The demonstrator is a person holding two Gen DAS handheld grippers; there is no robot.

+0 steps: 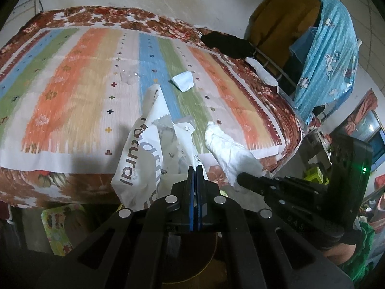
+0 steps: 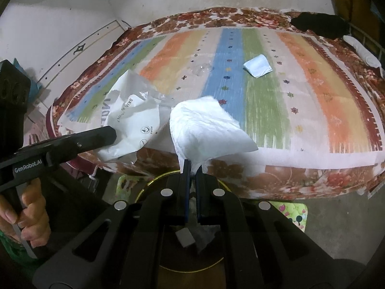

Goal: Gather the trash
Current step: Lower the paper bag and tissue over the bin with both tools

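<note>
Clearly we carry light, limp trash: our left gripper (image 1: 196, 168) is clenched on a crinkly white printed wrapper (image 1: 142, 159), pinched at its lower edge, and our right gripper (image 2: 191, 166) is clamped on a soft crumpled tissue (image 2: 204, 125) by its bottom corner. Both would flutter or tear, so a corner pinch suits them. Below, at six o'clock, sits a gold-rimmed bin (image 2: 154, 183). Farther, at twelve o'clock on the striped bedcover (image 1: 72, 77), lie a folded white paper (image 1: 182, 82) and a clear plastic scrap (image 1: 130, 75).
</note>
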